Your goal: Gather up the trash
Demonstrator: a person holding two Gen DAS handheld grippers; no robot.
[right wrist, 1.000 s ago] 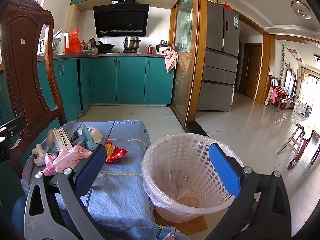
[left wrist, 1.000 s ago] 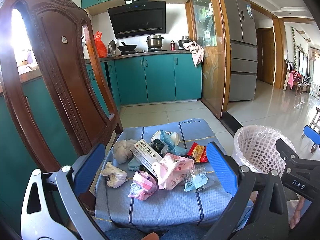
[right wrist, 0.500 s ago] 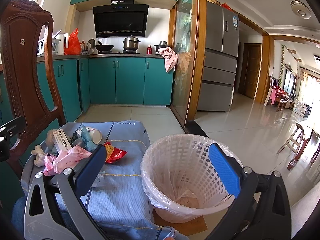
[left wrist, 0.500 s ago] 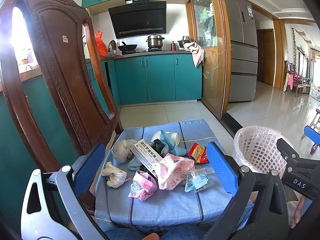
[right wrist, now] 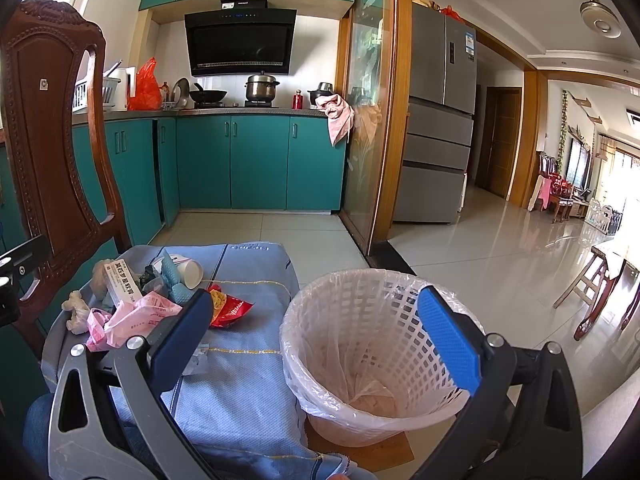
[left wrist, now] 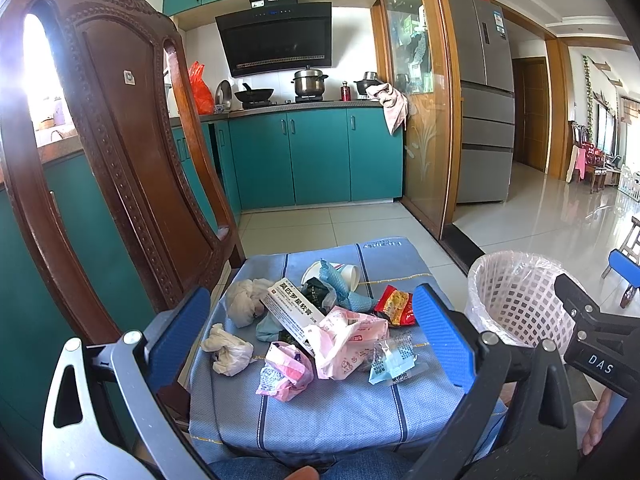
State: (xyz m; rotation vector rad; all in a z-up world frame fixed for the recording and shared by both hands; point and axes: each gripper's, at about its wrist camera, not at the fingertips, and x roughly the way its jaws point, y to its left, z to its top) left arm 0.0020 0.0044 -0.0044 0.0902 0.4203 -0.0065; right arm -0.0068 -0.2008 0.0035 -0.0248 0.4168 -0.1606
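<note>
A heap of trash lies on a blue cloth point(left wrist: 320, 408) over a chair seat: a white carton point(left wrist: 294, 312), pink wrappers point(left wrist: 348, 340), crumpled tissues point(left wrist: 228, 350), a paper cup point(left wrist: 346, 274), a red snack packet point(left wrist: 394, 306) and a clear sachet point(left wrist: 392, 362). My left gripper point(left wrist: 310, 334) hovers open in front of the heap, holding nothing. A white lattice bin point(right wrist: 372, 360) lined with a pink bag stands right of the chair. My right gripper point(right wrist: 320, 336) is open above the bin's near rim, with nothing between its fingers.
The carved wooden chair back point(left wrist: 108, 152) rises at the left. Teal kitchen cabinets point(left wrist: 316, 156), a glass sliding door point(left wrist: 420, 120) and a fridge point(right wrist: 438, 116) stand behind. Tiled floor point(right wrist: 500, 256) stretches to the right, with a wooden stool point(right wrist: 600, 292) there. A person's fingers point(left wrist: 598, 428) grip the right tool.
</note>
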